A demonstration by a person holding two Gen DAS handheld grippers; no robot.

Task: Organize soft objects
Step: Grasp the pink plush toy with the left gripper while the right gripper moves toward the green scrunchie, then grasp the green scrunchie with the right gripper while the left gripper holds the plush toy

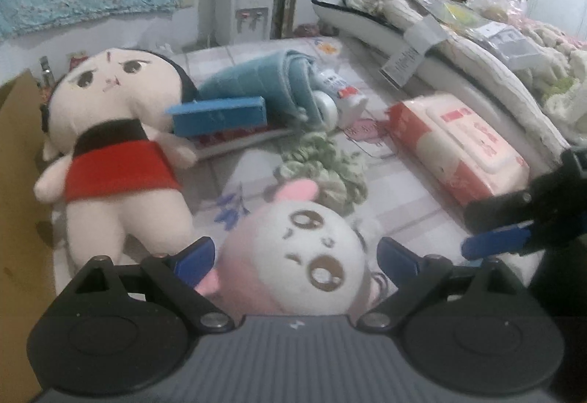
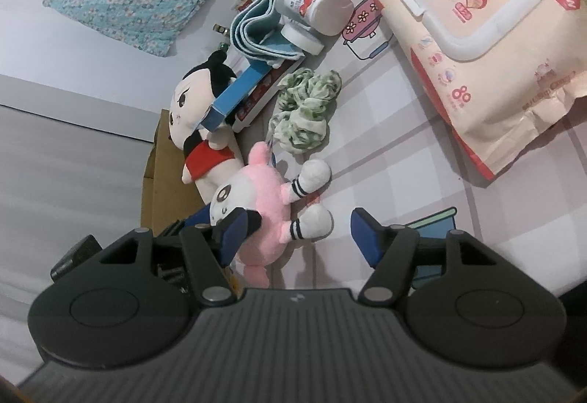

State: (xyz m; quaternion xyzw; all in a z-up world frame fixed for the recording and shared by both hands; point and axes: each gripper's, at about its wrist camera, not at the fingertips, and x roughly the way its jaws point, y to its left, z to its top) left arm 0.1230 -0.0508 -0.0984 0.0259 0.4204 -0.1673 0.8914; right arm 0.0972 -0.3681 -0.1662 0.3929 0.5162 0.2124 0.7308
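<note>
Left hand-held gripper (image 1: 295, 261) wide open around pink bunny plush (image 1: 293, 267) head, pads not touching. Right hand-held gripper (image 2: 302, 232) half open, holding nothing, above plush.

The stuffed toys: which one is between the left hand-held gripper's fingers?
The pink-and-white bunny plush. It sits between the open left hand-held gripper. The other doll, black-haired with a red skirt, lies farther off beside the cardboard box.

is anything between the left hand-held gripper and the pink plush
Nothing visible. The pink plush lies directly between the open fingers of the left hand-held gripper. The green scrunchie sits just behind it, not in the way.
</note>
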